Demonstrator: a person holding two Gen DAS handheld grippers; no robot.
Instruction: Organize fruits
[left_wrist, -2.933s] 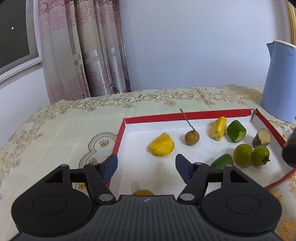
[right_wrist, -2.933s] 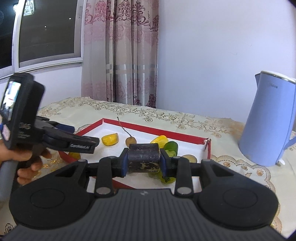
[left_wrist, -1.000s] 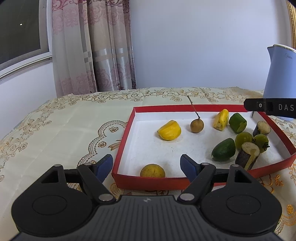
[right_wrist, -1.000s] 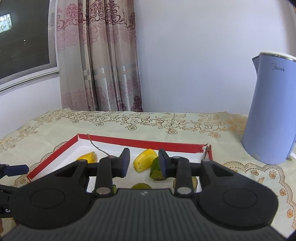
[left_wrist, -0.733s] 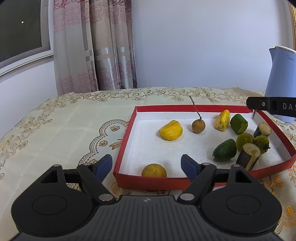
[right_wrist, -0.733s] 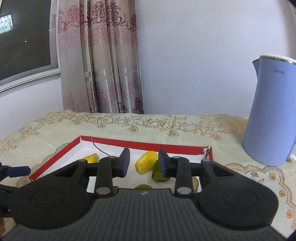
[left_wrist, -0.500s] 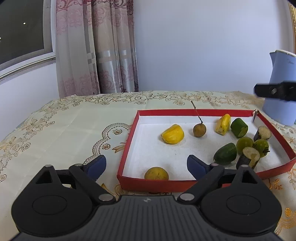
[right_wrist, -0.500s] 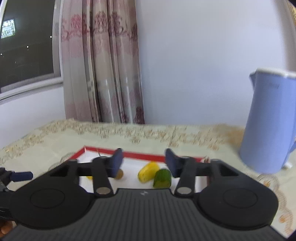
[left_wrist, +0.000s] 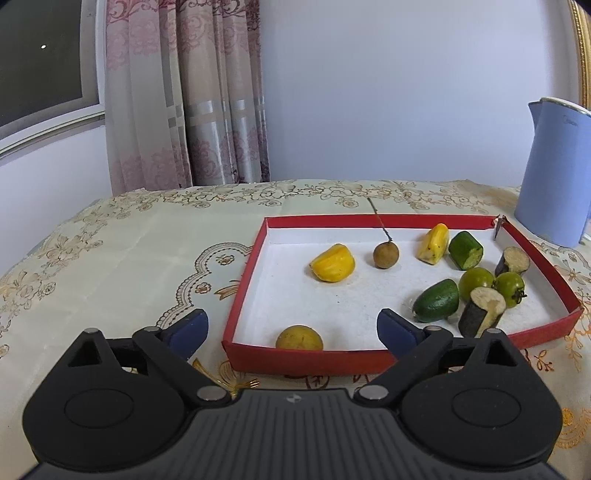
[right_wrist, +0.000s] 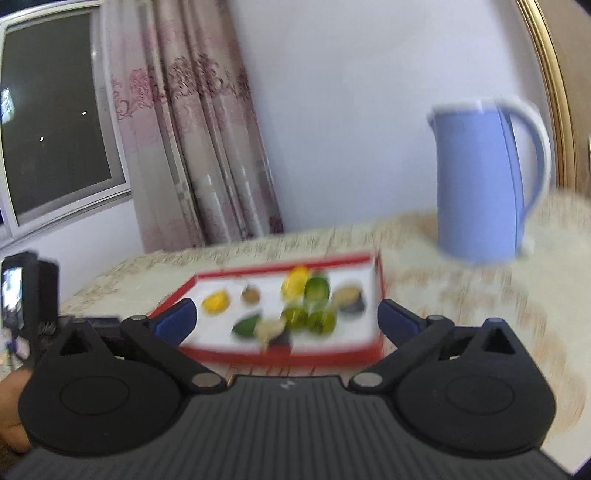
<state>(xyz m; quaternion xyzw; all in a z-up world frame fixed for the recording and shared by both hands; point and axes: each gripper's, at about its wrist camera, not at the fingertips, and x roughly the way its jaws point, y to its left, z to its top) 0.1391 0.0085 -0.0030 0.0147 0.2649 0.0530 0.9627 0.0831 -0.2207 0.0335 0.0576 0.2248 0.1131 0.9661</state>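
A red-rimmed white tray (left_wrist: 243, 284) on the table holds several fruits: a round yellow fruit (left_wrist: 299, 338) at the near edge, a yellow wedge (left_wrist: 332, 263), a brown longan with a stem (left_wrist: 385, 255), green pieces (left_wrist: 436, 295) and a dark cut piece (left_wrist: 480, 312). My left gripper (left_wrist: 293, 328) is open and empty, held short of the tray's near rim. My right gripper (right_wrist: 286, 317) is open and empty, back from the tray (right_wrist: 379, 295); its view is blurred. The left gripper's body (right_wrist: 29, 295) shows at that view's left edge.
A blue kettle (left_wrist: 554, 173) stands behind the tray's far right corner, also in the right wrist view (right_wrist: 480, 184). An embroidered tablecloth (left_wrist: 129, 251) covers the table. A curtain (left_wrist: 184, 92) and window are behind, to the left.
The right gripper let go of the dark cut piece, which now stands in the tray, then opened wide and pulled back to the right. The left gripper drew back from the tray.
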